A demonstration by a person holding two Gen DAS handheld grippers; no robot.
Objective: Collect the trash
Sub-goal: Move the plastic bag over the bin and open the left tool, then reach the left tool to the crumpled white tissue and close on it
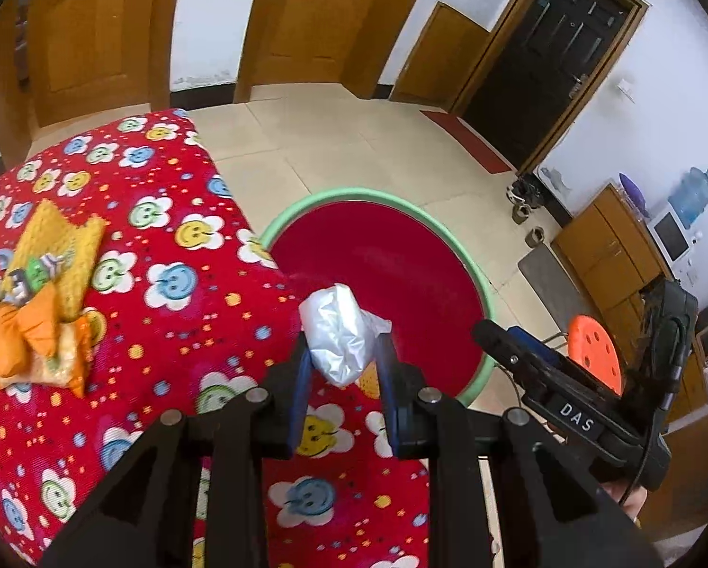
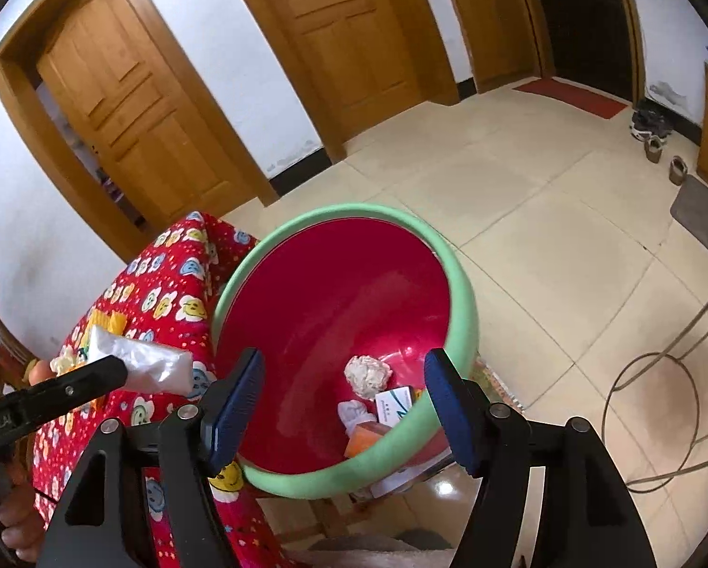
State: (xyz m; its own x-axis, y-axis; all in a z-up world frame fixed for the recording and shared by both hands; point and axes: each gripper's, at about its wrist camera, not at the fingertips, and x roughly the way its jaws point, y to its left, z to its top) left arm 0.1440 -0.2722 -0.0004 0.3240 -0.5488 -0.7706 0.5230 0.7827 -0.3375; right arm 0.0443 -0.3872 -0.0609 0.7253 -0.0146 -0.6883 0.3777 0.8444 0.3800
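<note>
Red cloth printed with smiling flowers (image 1: 164, 246) covers the table in the left wrist view, where the left gripper (image 1: 342, 355) pinches a crumpled clear plastic bag (image 1: 339, 336) between its blue pads, held over the table's edge beside the red basin with a green rim (image 1: 477, 279). Orange and yellow wrappers (image 1: 46, 307) lie farther left on the cloth. The right gripper (image 1: 519, 350) shows at the right, above the basin's rim. In the right wrist view, the right gripper (image 2: 344, 407) stands spread and empty over the basin (image 2: 467, 312), which holds a white paper wad (image 2: 367, 375), a small white card (image 2: 394, 404) and an orange scrap (image 2: 363, 438). The left gripper (image 2: 121, 369) carries the bag (image 2: 150, 364) at the left.
</note>
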